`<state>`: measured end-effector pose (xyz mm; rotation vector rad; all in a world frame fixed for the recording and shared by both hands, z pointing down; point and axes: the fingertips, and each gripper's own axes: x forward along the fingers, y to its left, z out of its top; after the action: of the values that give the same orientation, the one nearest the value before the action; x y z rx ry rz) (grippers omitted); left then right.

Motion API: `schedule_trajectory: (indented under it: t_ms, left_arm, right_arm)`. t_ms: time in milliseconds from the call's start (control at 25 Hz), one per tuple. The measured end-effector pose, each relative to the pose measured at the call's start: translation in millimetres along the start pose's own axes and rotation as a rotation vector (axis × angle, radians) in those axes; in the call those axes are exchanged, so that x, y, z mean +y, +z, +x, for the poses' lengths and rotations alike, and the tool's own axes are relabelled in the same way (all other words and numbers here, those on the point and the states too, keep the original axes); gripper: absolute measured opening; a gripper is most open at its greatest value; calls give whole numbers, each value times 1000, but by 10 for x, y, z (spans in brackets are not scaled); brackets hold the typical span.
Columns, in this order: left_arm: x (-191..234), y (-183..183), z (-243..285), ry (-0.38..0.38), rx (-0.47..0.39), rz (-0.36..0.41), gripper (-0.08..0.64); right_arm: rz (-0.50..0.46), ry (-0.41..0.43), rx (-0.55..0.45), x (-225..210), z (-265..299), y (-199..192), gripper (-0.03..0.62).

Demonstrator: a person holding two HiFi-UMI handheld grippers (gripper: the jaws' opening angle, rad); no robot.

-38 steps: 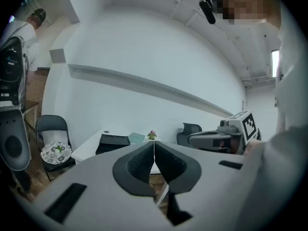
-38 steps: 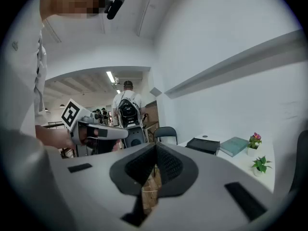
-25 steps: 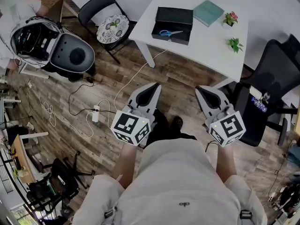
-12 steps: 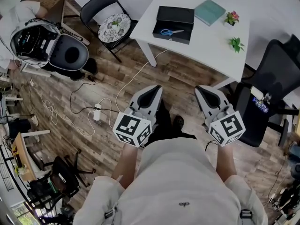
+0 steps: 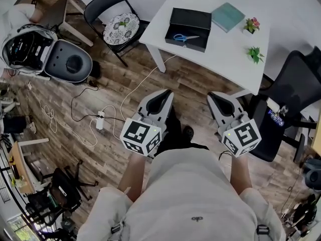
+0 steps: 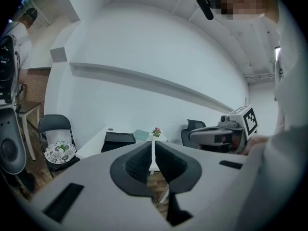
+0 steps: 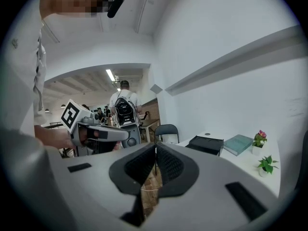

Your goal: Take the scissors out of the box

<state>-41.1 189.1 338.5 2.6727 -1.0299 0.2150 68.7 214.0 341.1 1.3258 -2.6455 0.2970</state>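
Observation:
The black box stands open on the white table, far ahead of me. Blue-handled scissors lie inside it near its front wall. My left gripper and right gripper are held side by side over the wooden floor, well short of the table and level with each other. In the left gripper view the left gripper shows a narrow slit with nothing in it. The right gripper has its jaws just opening, a thin crack, nothing between them. Both gripper views show the box but not the scissors.
A teal book and two small potted plants share the table. A black folding chair stands left of it and a black office chair to the right. Cables and a grey machine lie on the floor at left.
The scene has shifted slightly as I move toward the table; the floor objects at left slid outward. Both grippers keep their side-by-side pose in front of me.

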Motion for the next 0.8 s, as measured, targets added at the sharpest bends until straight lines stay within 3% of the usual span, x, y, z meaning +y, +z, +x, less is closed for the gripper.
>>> schedule_trajectory:
  t_ms: [800]
  left_arm:
    - [1103,369,757,-36,22,-13,61]
  right_arm:
    - [24,-11,48,-631,1195,349,84]
